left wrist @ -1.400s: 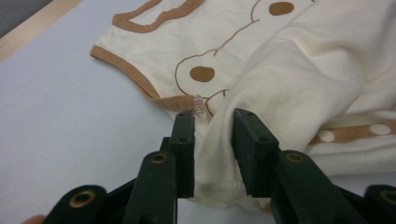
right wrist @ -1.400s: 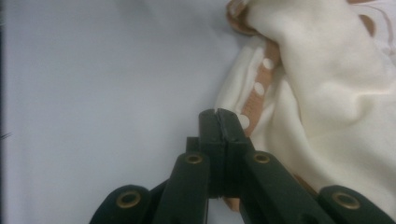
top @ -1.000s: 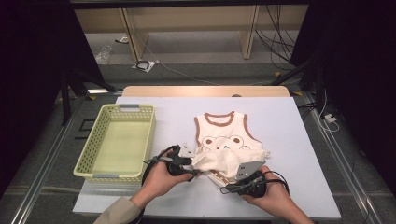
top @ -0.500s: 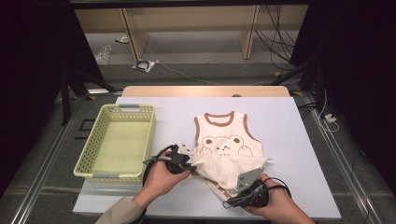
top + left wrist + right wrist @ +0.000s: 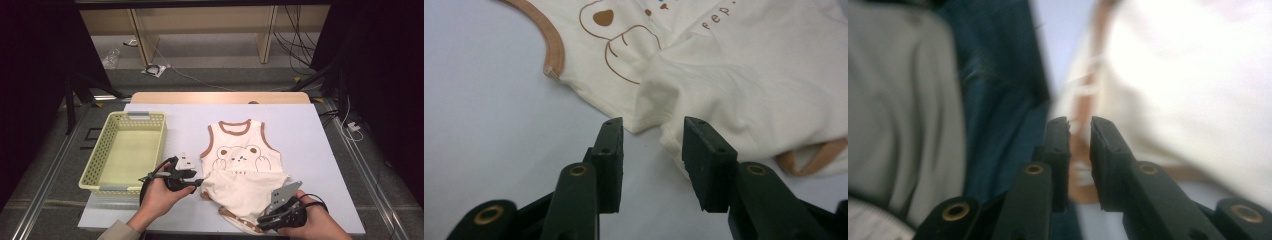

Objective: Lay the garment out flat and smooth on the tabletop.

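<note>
2 hand-held grippers sit at the near edge of a white table, one in each of the person's hands. A cream sleeveless baby top with brown trim and a bear print lies flat near the table's middle, neck hole toward the far side. Its lower part is folded up over itself (the fold reaches just below the bear's paws), and the brown-trimmed hem bunches at the near edge.

The left gripper lies low at the left corner of the folded part. In the left gripper view its jaws stand apart with a clear gap, the tips just short of the cloth corner; nothing sits between them, and bare table shows under the gap.

The right gripper is at the near hem of the top, the grey plate on its back tilted up. In the right gripper view the jaws are nearly together, with a strip of brown trim in the narrow gap; the picture is blurred, so I cannot tell if they actually pinch it.

1 pale yellow mesh basket stands on the table's left side, well apart from the top.
</note>
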Demonstrator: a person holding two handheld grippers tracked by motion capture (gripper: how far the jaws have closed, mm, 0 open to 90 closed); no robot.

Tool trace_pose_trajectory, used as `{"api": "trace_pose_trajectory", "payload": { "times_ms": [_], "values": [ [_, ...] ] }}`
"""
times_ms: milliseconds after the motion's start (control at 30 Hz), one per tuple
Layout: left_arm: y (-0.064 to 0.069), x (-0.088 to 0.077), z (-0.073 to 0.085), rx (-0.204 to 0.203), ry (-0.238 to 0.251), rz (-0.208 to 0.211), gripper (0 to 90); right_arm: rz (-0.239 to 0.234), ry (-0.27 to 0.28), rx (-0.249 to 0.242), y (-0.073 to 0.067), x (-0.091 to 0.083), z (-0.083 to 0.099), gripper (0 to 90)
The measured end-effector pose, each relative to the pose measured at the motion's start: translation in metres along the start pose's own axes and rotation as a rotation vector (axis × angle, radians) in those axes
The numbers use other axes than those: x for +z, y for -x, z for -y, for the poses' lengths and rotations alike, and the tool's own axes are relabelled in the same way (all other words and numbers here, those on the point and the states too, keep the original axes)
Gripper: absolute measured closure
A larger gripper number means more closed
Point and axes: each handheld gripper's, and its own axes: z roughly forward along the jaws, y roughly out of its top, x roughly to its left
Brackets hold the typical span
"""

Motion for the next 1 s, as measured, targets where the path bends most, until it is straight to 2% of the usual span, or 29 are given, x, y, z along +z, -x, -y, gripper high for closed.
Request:
{"api": "trace_pose_trajectory", "payload": {
  "times_ms": [33,67,100,200,267,433,500,633,700,767,867,1000],
  "values": [
    [0.002,-0.002,0.002,0.000,-0.032,0.026,59.3,0.026,0.013,0.024,0.002,-0.003,0.001,76.0],
    [0.004,-0.001,0.005,0.008,-0.084,0.058,58.6,0.048,0.016,0.051,0.004,-0.005,0.002,74.4],
    [0.008,0.000,0.009,0.013,-0.125,0.101,57.2,0.060,0.021,0.066,0.006,-0.006,0.003,73.3],
    [0.021,0.010,0.016,0.025,-0.153,0.140,57.8,0.059,0.007,0.081,0.007,-0.001,0.005,68.8],
    [0.030,0.015,0.016,0.040,-0.148,0.171,58.0,0.050,-0.005,0.071,0.004,0.006,0.002,65.2],
    [0.054,0.029,0.007,0.168,-0.105,0.256,55.5,0.047,-0.031,0.048,0.000,0.018,-0.003,62.1],
    [0.061,0.035,0.004,0.240,-0.103,0.256,52.3,0.057,-0.035,0.040,0.001,0.021,-0.003,62.3],
    [0.071,0.045,0.002,0.295,-0.119,0.273,53.4,0.071,-0.049,0.041,-0.001,0.022,-0.004,67.0],
    [0.074,0.049,0.002,0.337,-0.133,0.258,56.1,0.066,-0.057,0.041,-0.001,0.023,-0.004,71.7],
    [0.077,0.052,0.004,0.356,-0.149,0.245,59.4,0.064,-0.061,0.050,-0.003,0.025,-0.004,79.0],
    [0.079,0.051,0.005,0.345,-0.145,0.228,63.3,0.050,-0.068,0.030,-0.004,0.027,-0.006,86.6],
    [0.079,0.051,0.005,0.325,-0.140,0.215,73.4,0.036,-0.069,0.034,-0.002,0.028,-0.007,89.9]
  ]
}}
